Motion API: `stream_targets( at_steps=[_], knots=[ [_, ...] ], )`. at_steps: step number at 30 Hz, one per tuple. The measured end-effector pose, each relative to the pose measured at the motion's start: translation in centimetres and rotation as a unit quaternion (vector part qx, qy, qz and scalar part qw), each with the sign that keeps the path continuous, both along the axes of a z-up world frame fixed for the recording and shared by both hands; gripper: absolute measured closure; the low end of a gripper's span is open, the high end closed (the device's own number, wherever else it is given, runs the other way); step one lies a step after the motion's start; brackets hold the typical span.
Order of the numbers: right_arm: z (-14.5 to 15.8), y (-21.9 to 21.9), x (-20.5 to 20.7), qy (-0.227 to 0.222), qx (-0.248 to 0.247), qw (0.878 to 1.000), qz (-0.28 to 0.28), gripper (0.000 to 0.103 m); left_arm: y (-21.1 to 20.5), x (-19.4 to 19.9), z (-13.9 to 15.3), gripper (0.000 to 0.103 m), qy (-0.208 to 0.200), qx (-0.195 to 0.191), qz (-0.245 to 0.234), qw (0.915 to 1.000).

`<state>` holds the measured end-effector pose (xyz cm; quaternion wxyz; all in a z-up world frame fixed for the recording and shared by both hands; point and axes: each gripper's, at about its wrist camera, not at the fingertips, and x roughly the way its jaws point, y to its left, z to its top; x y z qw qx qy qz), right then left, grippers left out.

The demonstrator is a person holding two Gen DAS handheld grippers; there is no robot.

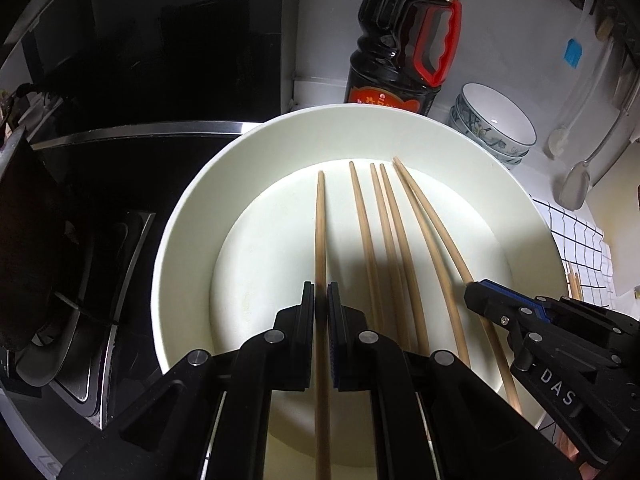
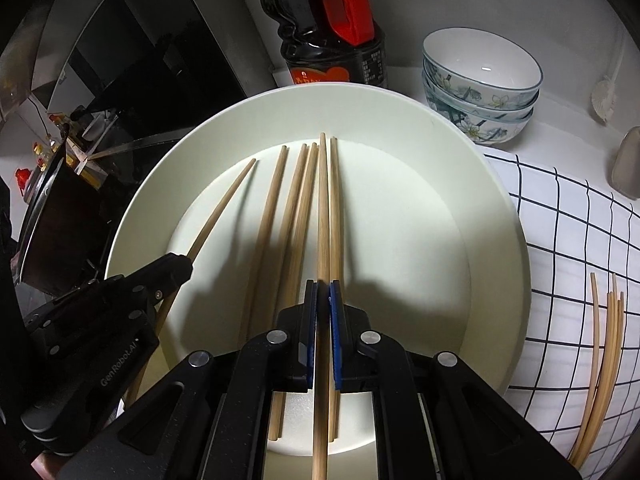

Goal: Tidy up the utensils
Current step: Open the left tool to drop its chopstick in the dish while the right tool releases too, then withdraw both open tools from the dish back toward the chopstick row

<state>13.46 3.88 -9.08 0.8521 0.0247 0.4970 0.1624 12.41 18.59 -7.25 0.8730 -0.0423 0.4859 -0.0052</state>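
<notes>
A white plate [image 1: 188, 216] [image 2: 136, 216] holds several wooden chopsticks [image 1: 362, 216] [image 2: 298, 208] lying side by side. My left gripper [image 1: 321, 294] is shut on the leftmost chopstick [image 1: 320, 216], which runs between its pads, its far tip low over the plate. In the right wrist view the left gripper [image 2: 185, 262] shows at the left with that stick [image 2: 224, 204]. My right gripper [image 2: 323, 290] is shut on a chopstick [image 2: 323, 208] at the right of the row. It also shows in the left wrist view as the right gripper [image 1: 474, 286].
A dark sauce bottle [image 1: 400, 52] [image 2: 328, 32] with a red handle stands behind the plate. Stacked patterned bowls [image 1: 494, 124] [image 2: 480, 76] sit at the back right. A checked cloth [image 2: 560, 240] on the right carries more chopsticks [image 2: 608, 340]. A black hob and dark pan [image 1: 32, 240] lie left.
</notes>
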Motion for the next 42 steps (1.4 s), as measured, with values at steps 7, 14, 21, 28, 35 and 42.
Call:
stream_targets(
  at_steps=[7,14,21,28,35,42],
  knots=[
    [1.2,-0.7,-0.8,-0.023,-0.007,1.000,-0.007,0.089,1.0,-1.3,1.5,0.037,-0.022,0.011,0.025,0.9994],
    [2.1,-1.7,-1.9,-0.033,0.000,0.999,-0.013,0.081,1.7,-2.5,2.5,0.031,-0.026,0.013,0.040,0.9988],
    [3.0,-2.0,-3.6,-0.044,0.006,0.999,-0.009,0.073,1.4,-4.3,3.5,0.026,-0.031,0.012,0.041,0.9986],
    [3.6,-3.1,-5.5,-0.053,0.009,0.998,-0.012,0.066,0.8,-6.1,4.5,0.021,-0.037,0.018,0.050,0.9979],
    [4.3,-4.9,-7.6,-0.069,0.007,0.997,-0.015,0.057,-0.2,-7.6,5.3,0.015,-0.039,0.021,0.051,0.9977],
    [4.8,-7.4,-10.4,-0.085,-0.002,0.996,-0.014,0.049,-2.0,-9.2,6.3,0.011,-0.046,0.021,0.048,0.9976]
  ],
)
